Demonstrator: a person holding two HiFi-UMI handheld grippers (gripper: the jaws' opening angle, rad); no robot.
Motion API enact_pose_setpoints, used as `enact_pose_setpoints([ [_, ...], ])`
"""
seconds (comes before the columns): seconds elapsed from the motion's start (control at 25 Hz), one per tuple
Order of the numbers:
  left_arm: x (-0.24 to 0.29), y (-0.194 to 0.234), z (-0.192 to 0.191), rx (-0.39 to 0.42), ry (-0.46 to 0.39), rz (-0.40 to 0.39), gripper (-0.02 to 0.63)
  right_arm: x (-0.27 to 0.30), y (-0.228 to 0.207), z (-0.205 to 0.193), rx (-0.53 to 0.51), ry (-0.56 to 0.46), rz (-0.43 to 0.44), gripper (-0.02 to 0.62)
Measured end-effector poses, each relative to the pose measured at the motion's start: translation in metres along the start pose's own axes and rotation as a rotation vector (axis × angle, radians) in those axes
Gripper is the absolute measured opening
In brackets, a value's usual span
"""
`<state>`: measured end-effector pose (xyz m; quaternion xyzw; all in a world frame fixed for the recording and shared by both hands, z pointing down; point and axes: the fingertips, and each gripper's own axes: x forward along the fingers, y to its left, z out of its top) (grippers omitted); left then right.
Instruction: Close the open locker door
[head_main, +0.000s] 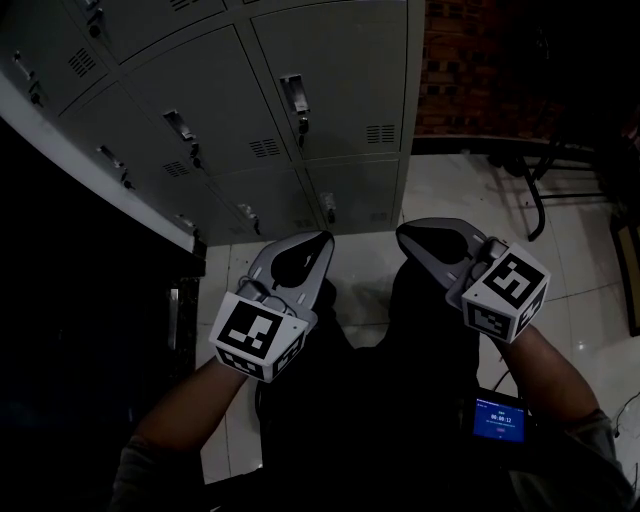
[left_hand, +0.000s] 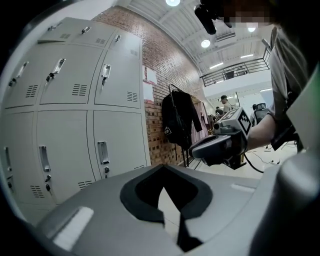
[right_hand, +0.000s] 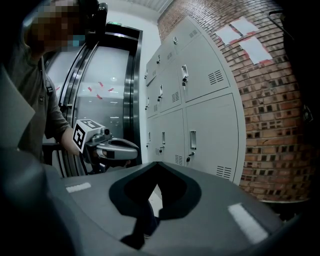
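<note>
A bank of grey lockers (head_main: 300, 120) stands ahead of me, and every door I can see lies flush, each with its latch handle (head_main: 294, 95). My left gripper (head_main: 322, 240) is shut with nothing in it, held above the floor a little short of the bottom row. My right gripper (head_main: 408, 234) is beside it, also shut and empty. In the left gripper view the joined jaws (left_hand: 162, 167) point past the lockers (left_hand: 75, 125), with the right gripper (left_hand: 215, 149) in the air to the right. The right gripper view shows its jaws (right_hand: 156, 164) joined, the left gripper (right_hand: 117, 148) and the lockers (right_hand: 200, 110).
A brick wall (right_hand: 272, 125) adjoins the lockers on the right. A black jacket (left_hand: 177, 120) hangs on a rack by it. A dark-framed glass doorway (right_hand: 107, 95) lies left of the lockers. Black furniture legs (head_main: 540, 185) stand on the pale tiled floor (head_main: 450, 195).
</note>
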<state>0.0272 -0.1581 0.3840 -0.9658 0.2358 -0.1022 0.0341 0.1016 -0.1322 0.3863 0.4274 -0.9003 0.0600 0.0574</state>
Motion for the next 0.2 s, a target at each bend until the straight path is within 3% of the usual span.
enact_pose_setpoints([
  [0.2,0.0009,0.0069,-0.0021,-0.005,0.017,0.017,-0.002,0.0027,-0.0003,0.0068,0.034,-0.032,0.005,0.006],
])
